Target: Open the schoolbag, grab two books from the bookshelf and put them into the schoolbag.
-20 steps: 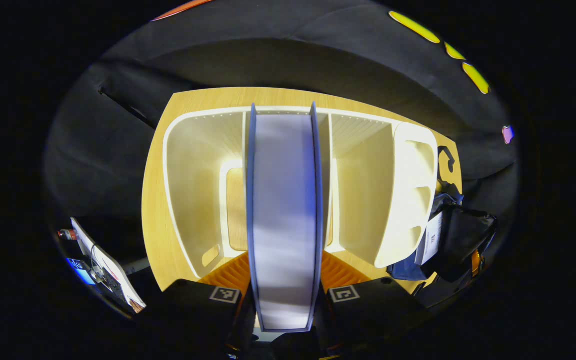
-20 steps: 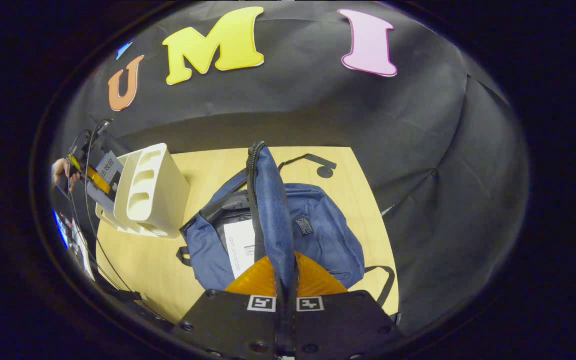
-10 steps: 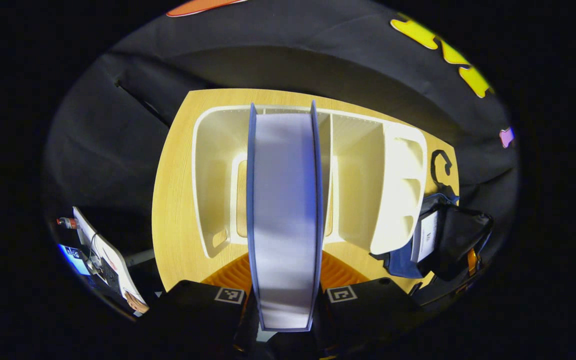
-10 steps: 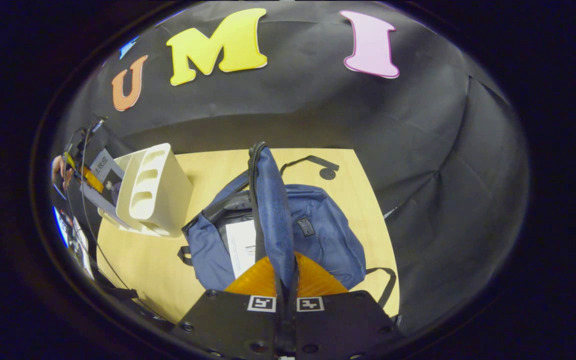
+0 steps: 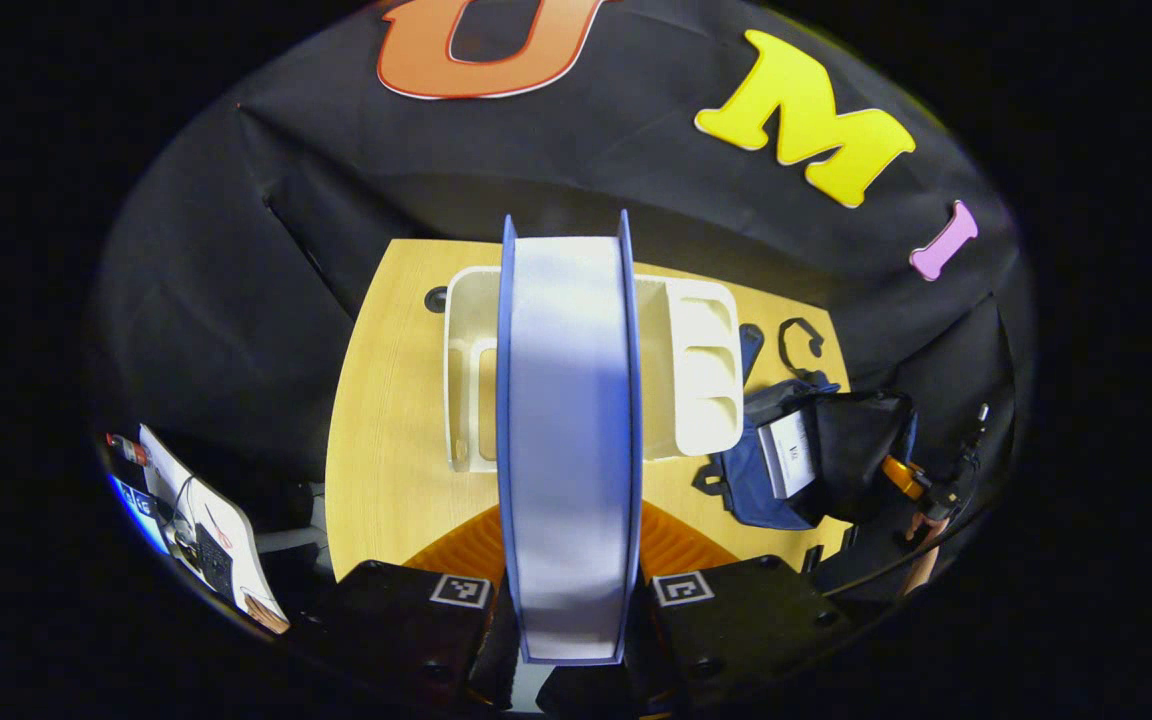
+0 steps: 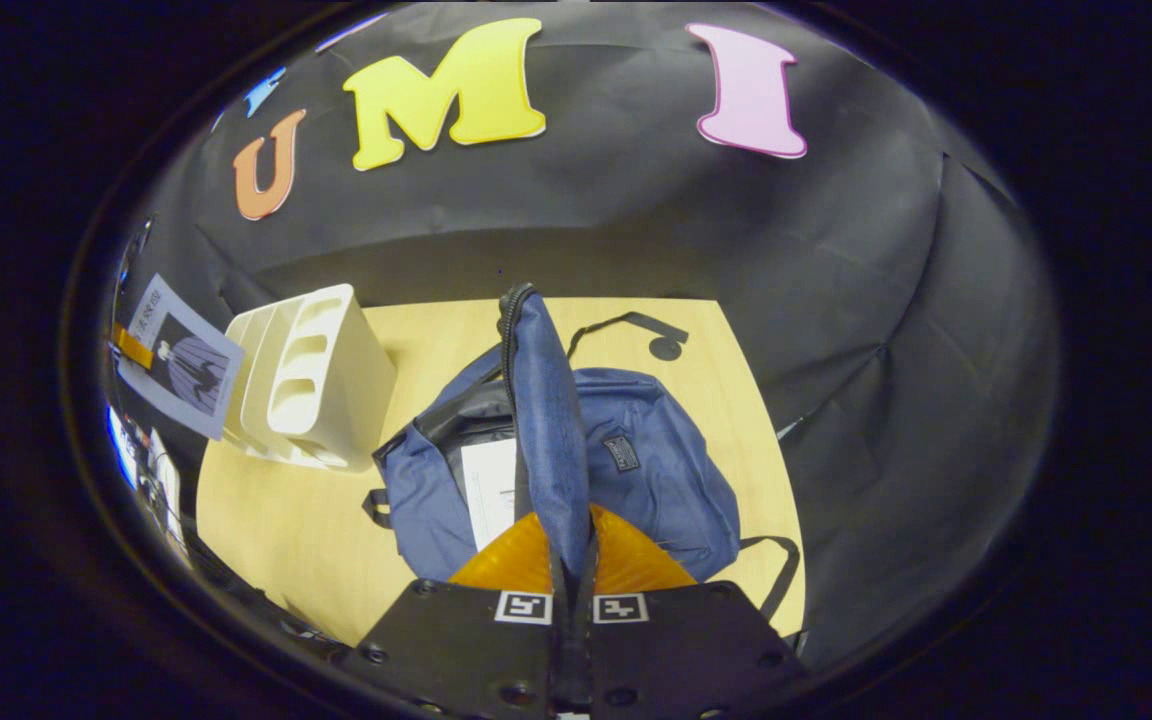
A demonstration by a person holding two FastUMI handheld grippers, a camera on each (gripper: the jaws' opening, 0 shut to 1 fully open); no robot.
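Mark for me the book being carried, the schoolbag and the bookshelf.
book (image 5: pixel 568 440): left gripper view, on its page edge between the covers.
schoolbag (image 6: pixel 661 480): right gripper view, on the blue front panel.
bookshelf (image 6: pixel 331 365): right gripper view, on the white side wall.

Right gripper (image 6: pixel 572 560) was clamped on the blue flap (image 6: pixel 546 420) of the schoolbag (image 6: pixel 636 470), pulling it up so the bag stood open. A white book (image 6: pixel 489 490) lay inside the opening. The bag rested on the wooden table (image 6: pixel 276 520). White bookshelf (image 6: pixel 311 375) stood just left of the bag. Further left, a second book (image 6: pixel 181 357) with a dark cover picture hung in the air, off the shelf.
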